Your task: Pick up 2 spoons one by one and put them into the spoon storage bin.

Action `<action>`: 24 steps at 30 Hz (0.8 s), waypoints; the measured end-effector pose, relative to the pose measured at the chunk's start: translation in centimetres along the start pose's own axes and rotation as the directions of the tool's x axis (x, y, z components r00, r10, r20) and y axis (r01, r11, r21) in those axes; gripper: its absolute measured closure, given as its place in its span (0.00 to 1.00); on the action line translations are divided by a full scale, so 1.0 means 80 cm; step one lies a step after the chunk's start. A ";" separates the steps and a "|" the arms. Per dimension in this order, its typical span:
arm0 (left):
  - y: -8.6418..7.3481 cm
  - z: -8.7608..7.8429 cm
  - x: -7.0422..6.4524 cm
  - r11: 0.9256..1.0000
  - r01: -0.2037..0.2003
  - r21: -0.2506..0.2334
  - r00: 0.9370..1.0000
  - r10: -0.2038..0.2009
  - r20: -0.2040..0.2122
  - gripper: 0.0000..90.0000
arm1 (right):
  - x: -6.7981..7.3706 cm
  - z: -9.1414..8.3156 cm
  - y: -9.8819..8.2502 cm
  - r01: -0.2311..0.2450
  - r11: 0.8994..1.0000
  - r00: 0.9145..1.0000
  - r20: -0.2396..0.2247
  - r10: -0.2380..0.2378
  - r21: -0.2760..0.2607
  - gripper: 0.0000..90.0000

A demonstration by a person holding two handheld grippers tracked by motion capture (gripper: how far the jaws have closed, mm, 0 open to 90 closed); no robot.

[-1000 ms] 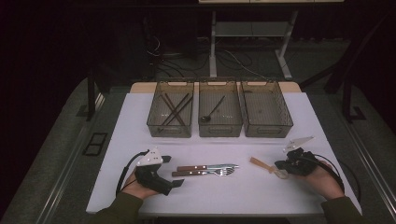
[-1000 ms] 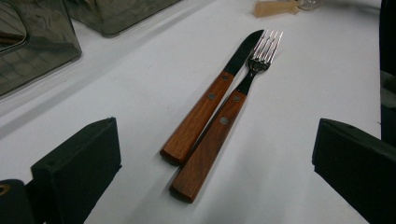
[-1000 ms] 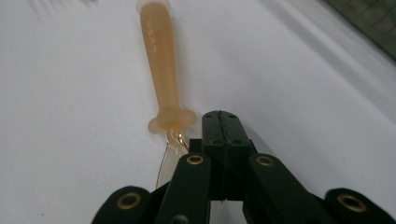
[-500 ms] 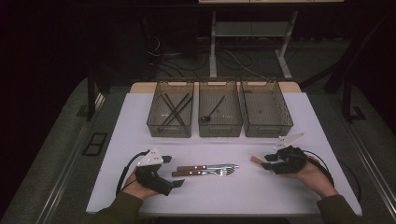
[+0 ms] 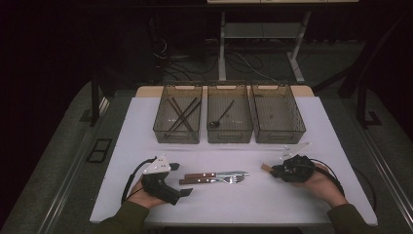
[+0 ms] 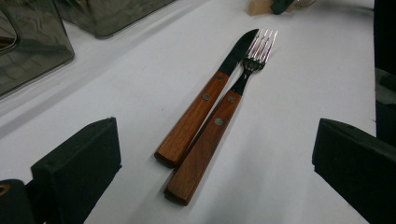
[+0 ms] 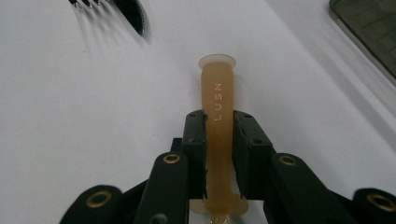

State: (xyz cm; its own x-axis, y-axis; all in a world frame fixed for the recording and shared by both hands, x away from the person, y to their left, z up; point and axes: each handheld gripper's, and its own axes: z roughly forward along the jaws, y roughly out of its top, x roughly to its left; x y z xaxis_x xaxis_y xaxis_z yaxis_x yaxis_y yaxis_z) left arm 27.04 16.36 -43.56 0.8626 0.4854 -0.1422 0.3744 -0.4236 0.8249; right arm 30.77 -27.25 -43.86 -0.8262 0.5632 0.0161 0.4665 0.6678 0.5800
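Amber translucent plastic handle (image 7: 217, 116) sits gripped in the just-closing right gripper (image 7: 218, 122) jaws, right of the wooden-handled knife (image 6: 205, 98) and fork (image 6: 219, 121); binning remains. Left gripper (image 6: 215, 158) jaws gape wide.

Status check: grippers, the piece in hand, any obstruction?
Right gripper closed on beige plastic handle, jaws just closing. Left gripper open, idle before knife and fork. Nothing obstructing.

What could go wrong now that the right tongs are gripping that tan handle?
The right tongs, which have just been closing, pinch the tan handle by narrow pads, so it might twist or slip when lifted. The knife and fork lie touching; grabbing one with the left tongs may drag the other.
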 end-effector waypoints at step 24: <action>-0.001 0.002 0.000 1.000 -0.009 -0.002 0.999 0.009 0.032 0.01 | -0.021 -0.027 0.010 -0.132 0.980 0.991 -0.004 0.133 -0.146 0.85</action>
State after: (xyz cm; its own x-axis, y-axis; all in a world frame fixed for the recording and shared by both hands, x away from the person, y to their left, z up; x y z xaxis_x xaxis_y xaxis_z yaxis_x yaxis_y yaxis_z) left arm 27.05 16.24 -43.68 0.8765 0.4569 -0.1519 0.3657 -0.4265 0.8273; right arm 31.85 -28.73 -41.68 -0.7581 0.6450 0.0963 0.5205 0.5095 0.6852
